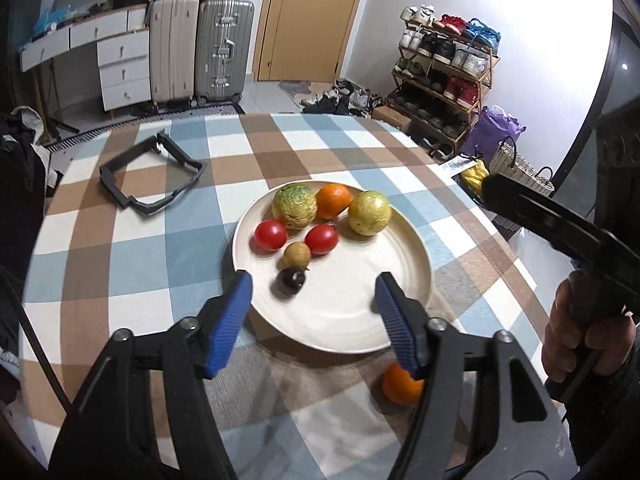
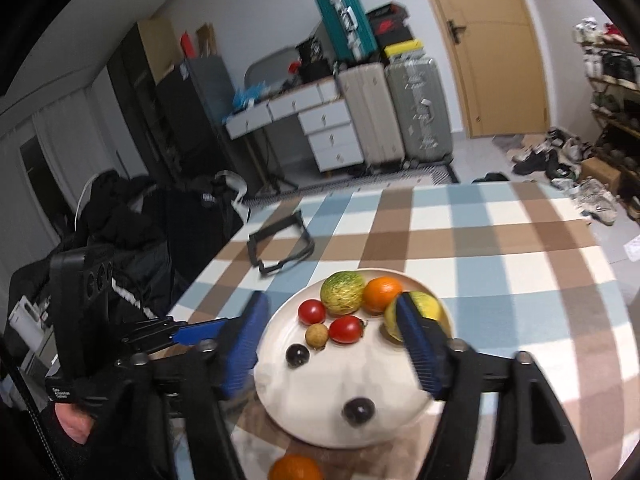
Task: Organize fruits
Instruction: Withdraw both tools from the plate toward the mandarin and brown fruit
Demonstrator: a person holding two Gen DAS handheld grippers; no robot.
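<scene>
A cream plate (image 1: 384, 264) (image 2: 384, 376) on the checked tablecloth holds a green melon (image 1: 295, 205) (image 2: 343, 293), an orange (image 1: 333, 201) (image 2: 382, 293), a yellow fruit (image 1: 369, 213) (image 2: 430, 307), two tomatoes (image 1: 271, 234) (image 1: 321, 239) (image 2: 311, 311), a small tan fruit (image 1: 297, 255) (image 2: 317, 336) and a dark plum (image 1: 291, 281) (image 2: 297, 355). A second dark plum (image 2: 359, 411) lies near the plate's front. Another orange (image 1: 400, 386) (image 2: 295, 468) sits on the cloth before the plate. My left gripper (image 1: 314, 300) is open over the plate's near edge. My right gripper (image 2: 332, 340) is open above the plate.
A black frame (image 1: 150, 176) (image 2: 280, 246) lies on the table's far left. Suitcases (image 1: 200, 48), white drawers (image 1: 120, 64) and a shoe rack (image 1: 444, 68) stand beyond the table. A wicker basket (image 1: 516, 168) is off the right edge.
</scene>
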